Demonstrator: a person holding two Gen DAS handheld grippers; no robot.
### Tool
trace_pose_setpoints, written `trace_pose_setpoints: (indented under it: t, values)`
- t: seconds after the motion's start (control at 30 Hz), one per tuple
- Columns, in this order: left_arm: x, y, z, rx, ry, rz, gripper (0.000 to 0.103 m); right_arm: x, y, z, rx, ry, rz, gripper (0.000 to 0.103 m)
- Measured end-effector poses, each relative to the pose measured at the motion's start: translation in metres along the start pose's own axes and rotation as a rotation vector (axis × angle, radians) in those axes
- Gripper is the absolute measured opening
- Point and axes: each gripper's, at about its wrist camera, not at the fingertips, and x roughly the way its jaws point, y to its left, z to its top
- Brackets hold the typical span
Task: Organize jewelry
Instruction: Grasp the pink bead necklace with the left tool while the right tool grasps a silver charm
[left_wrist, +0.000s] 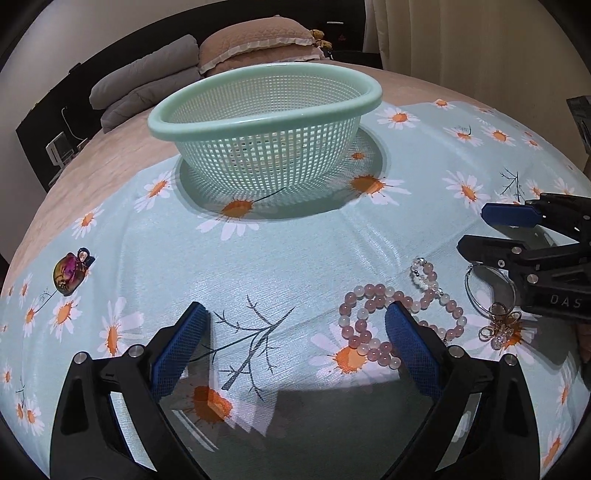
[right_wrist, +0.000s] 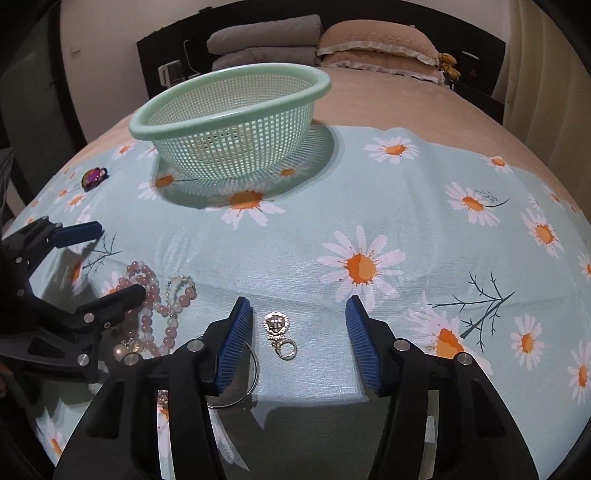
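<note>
Down near the daisy-printed pale-green cloth (right_wrist: 332, 229) on the bed, the right claw (right_wrist: 299, 325) stands parted, gripping nothing; a small silver charm with a ring (right_wrist: 277, 334) lies between its pads, untouched, and a thin wire hoop (right_wrist: 254, 373) seems to pass under its left pad. The left claw (left_wrist: 295, 332) gapes wide, its right pad beside the pink-and-white bead bracelets (left_wrist: 373, 317). Beyond stands a mint-green plastic mesh basket (left_wrist: 266, 122); an iridescent brooch (left_wrist: 70, 275) lies well apart.

basket (left_wrist: 236, 123) mint green | cloth (left_wrist: 314, 236) pale blue – orange-centred daisies | beads (left_wrist: 369, 295) pink-white | brooch (left_wrist: 70, 275) perhaps iridescent purple
</note>
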Motion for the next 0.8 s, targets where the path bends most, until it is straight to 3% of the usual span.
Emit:
trace_pose_setpoints:
  t: [0.07, 0.17, 0.23, 0.33, 0.4, 0.53, 0.7, 0.73, 0.8]
  values:
    - [-0.001, -0.005, -0.001, 0.011, -0.006, -0.010, 0.082, -0.001, 0.008, -0.003, -0.040, 0.003, 0.005, 0.044]
    - [-0.003, -0.012, -0.001, 0.044, -0.012, -0.040, 0.064, -0.001, 0.016, -0.006, -0.075, 0.013, 0.024, 0.027]
    - [-0.004, -0.017, -0.001, 0.059, -0.015, -0.071, 0.039, -0.001, 0.016, -0.007, -0.077, 0.017, 0.050, 0.013]
    - [-0.005, -0.028, -0.002, 0.107, -0.012, -0.100, 0.016, -0.001, 0.017, -0.007, -0.080, 0.019, 0.047, 0.013]
    - [-0.005, -0.028, -0.002, 0.098, -0.010, -0.117, 0.012, -0.002, 0.016, -0.006, -0.079, 0.027, 0.064, 0.013]
    - [-0.006, -0.012, 0.002, -0.019, 0.001, -0.200, 0.012, -0.007, 0.008, -0.004, -0.059, 0.044, 0.096, 0.013]
    - [-0.013, 0.001, 0.006, -0.072, 0.002, -0.232, 0.011, -0.018, 0.001, 0.000, -0.050, 0.028, 0.114, 0.013]
    - [-0.018, 0.005, 0.007, -0.080, -0.010, -0.234, 0.005, -0.021, -0.001, 0.002, -0.049, 0.024, 0.121, 0.013]
    - [-0.028, 0.014, 0.010, -0.101, -0.029, -0.250, 0.002, -0.027, -0.007, 0.004, -0.030, 0.015, 0.141, 0.013]
